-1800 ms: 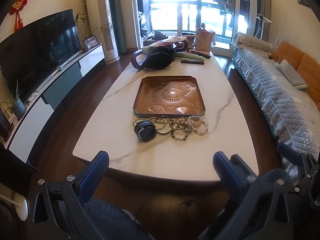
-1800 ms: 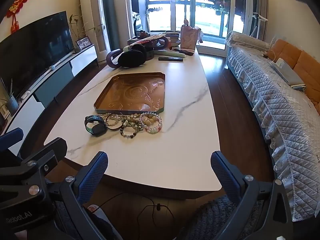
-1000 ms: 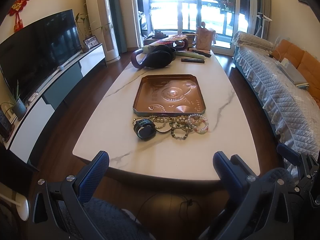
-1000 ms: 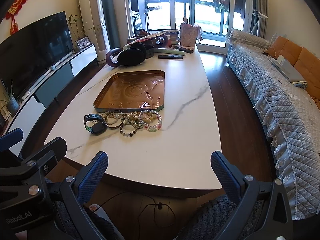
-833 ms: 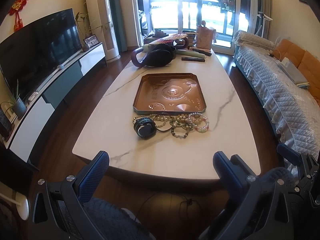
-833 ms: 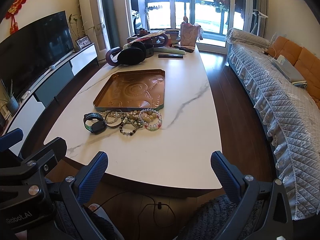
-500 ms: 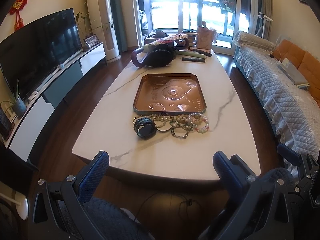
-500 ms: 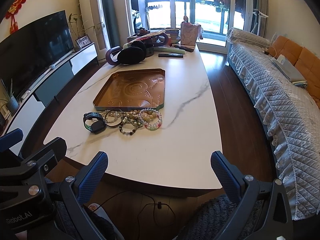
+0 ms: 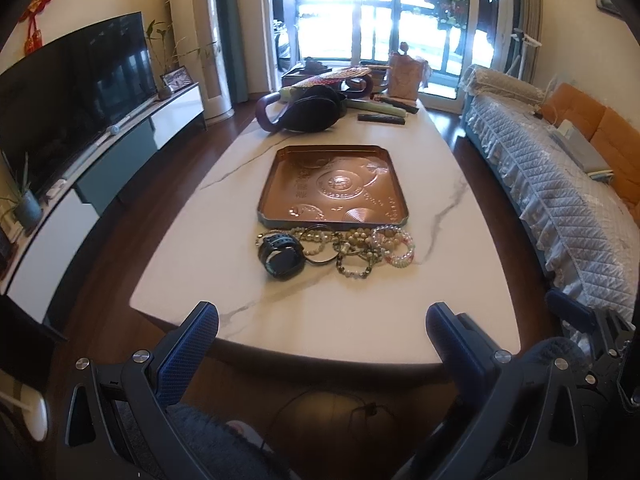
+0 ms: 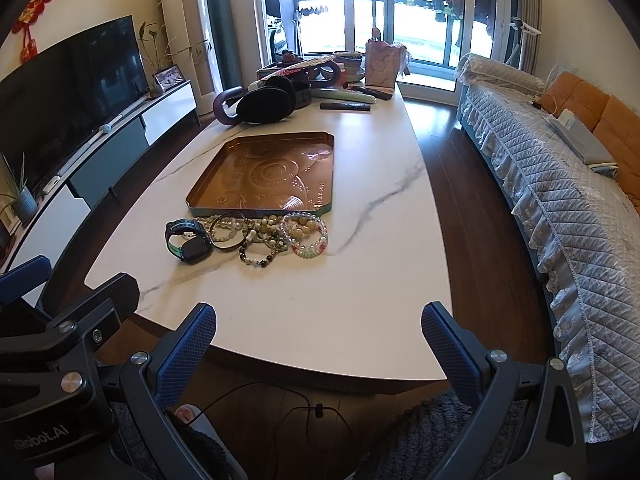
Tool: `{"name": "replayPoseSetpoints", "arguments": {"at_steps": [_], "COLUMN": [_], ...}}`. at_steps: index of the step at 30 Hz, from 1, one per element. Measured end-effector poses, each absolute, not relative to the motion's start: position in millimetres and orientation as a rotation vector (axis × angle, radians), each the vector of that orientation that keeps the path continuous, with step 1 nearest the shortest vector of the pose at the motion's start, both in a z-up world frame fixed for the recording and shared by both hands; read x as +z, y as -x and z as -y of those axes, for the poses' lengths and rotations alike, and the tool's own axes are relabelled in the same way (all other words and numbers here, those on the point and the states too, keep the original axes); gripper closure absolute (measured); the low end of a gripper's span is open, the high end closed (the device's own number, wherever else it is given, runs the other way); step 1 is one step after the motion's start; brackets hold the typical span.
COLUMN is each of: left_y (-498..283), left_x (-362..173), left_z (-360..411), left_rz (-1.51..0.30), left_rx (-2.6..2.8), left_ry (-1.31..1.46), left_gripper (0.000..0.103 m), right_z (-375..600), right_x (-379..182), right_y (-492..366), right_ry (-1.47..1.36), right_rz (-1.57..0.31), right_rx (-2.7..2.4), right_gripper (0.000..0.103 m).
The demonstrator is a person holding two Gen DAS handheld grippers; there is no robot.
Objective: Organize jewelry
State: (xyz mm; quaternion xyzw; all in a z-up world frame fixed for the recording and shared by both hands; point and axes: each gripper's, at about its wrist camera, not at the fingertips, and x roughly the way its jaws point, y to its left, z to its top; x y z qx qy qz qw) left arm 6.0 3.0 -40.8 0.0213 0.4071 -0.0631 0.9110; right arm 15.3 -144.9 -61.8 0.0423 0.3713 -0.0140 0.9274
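Note:
A copper tray lies empty in the middle of the white marble table. Just in front of it is a heap of jewelry: a black wristwatch, a dark bangle, several bead bracelets and a pink bead bracelet. My left gripper and right gripper both stand open before the table's near edge, well short of the jewelry, nothing between their fingers.
At the far end of the table are a dark bag with a maroon handle, a remote, a fan and a pink gift bag. A TV cabinet runs on the left, a quilted sofa on the right. Cables lie on the floor.
Both grippers have drifted slightly toward the table; the tray and jewelry sit a little higher in the views. Nothing on the table has moved. Both stay open.

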Motion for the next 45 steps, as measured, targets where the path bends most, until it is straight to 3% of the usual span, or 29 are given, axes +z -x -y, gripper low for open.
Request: {"name": "replayPoseSetpoints", "arguments": {"at_steps": [12,17,20,26,28,30,31,33,40,45], "left_y": [-52.3,-78.2,-96.6,-145.8,-155.8,-163.9,-169.7,-181.9,-204.0,-203.3], "left_x": [-107.7,-115.3,-123.2,-155.4,-165.1,-172.0,-176.3,-182.0,-185.8,-182.3], "left_z": [-67.5,-69.6,-60.7,-47.7,-48.0,-51.1,-54.5,-66.4,-86.2,-73.1], "left_rz": [-0.863,-0.790,-0.773,-0.855,-0.884,-0.907,-0.928,-0.956,-0.964,-0.937], "left_rx": [-0.101,-0.090,-0.143,-0.164,-0.162,-0.174,-0.180,-0.207,-0.246,-0.283], "left_ry": [0.081,-0.047,-0.123,-0.296,-0.309,-0.285,-0.263,-0.168,0.022,0.010], "left_gripper": [0.000,0.000,0.000,0.005,0.009,0.033,0.048,0.060,0.084,0.087], "right_z": [162.1,179.9,173.7,198.3,196.4,194.7,193.3,195.1,199.9,203.8], "right_x": [-120.5,-116.8,-120.9,-125.4,-127.3,-136.0,-142.0,-156.7,-186.0,-185.0], "right_y": [-67.5,-89.6,-109.7,-140.3,-149.4,-159.3,-163.4,-173.7,-190.1,-184.5], "right_ry": [-0.032,-0.082,0.042,-0.133,-0.093,-0.070,-0.061,-0.054,-0.040,-0.047], "right_rz": [-0.753,-0.624,-0.681,-0.758,-0.777,-0.807,-0.827,-0.874,-0.936,-0.901], "right_rx": [0.093,0.335,0.291,0.395,0.387,0.407,0.414,0.442,0.437,0.462], "right_gripper": [0.001,0.001,0.001,0.002,0.013,0.038,0.044,0.064,0.090,0.095]}}
